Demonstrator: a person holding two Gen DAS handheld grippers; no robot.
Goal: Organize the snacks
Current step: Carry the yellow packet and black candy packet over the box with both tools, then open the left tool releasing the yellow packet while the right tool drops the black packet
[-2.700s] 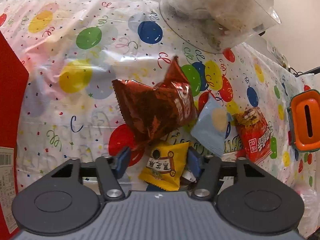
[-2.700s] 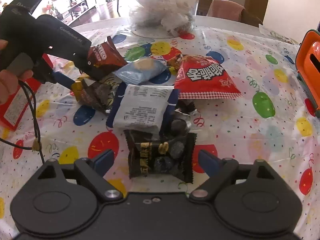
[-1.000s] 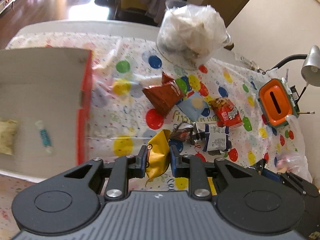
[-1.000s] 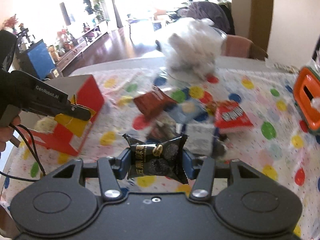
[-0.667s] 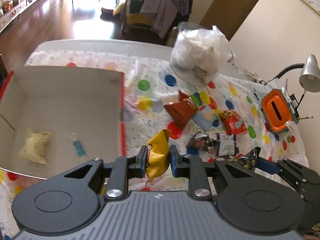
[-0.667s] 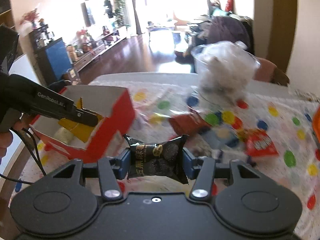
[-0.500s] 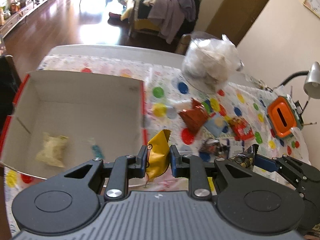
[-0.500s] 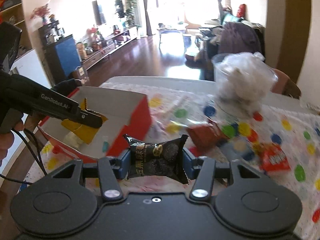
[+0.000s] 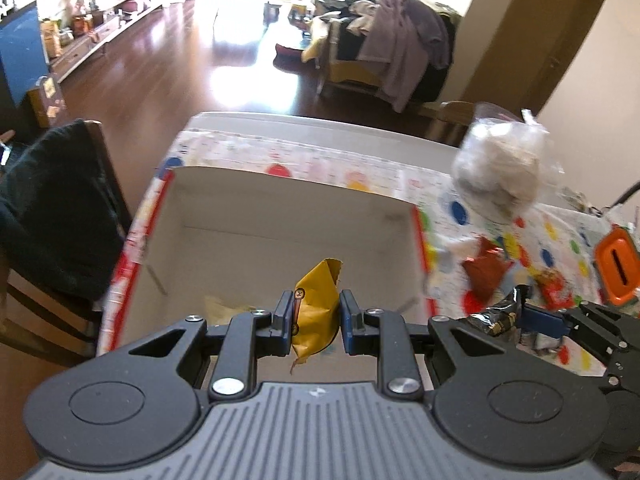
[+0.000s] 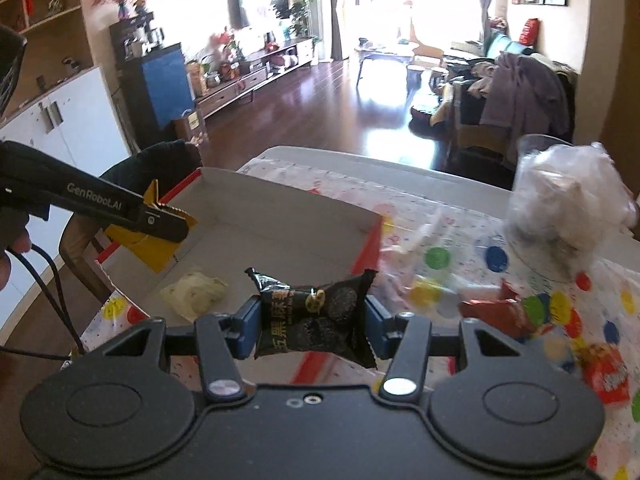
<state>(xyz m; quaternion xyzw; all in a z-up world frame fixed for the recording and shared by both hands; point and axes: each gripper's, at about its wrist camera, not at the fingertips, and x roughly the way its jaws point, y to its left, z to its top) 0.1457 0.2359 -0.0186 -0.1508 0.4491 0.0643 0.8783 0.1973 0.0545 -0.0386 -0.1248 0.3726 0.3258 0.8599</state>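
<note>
My left gripper [image 9: 315, 322] is shut on a yellow snack packet [image 9: 316, 304] and holds it above the open red-sided cardboard box [image 9: 280, 216]. In the right wrist view the left gripper [image 10: 168, 227] hangs over the box's left side [image 10: 280, 216] with the yellow packet [image 10: 148, 244]. My right gripper [image 10: 312, 326] is shut on a black snack packet [image 10: 316, 312] over the box's near right corner. It also shows in the left wrist view [image 9: 496, 316]. A pale snack bag [image 10: 194, 290] lies inside the box.
More snacks lie on the balloon-print tablecloth [image 10: 500, 240] right of the box: a dark red bag [image 9: 484, 272] and a red packet [image 10: 604, 372]. A clear tub of white wrappers [image 9: 500, 176] stands behind them. An orange container [image 9: 618, 268] sits far right. A chair [image 9: 60, 208] stands left of the table.
Both grippers have swung left from the snack pile, carrying their packets. The box now lies directly under the left gripper, and the right gripper has reached its near right corner.
</note>
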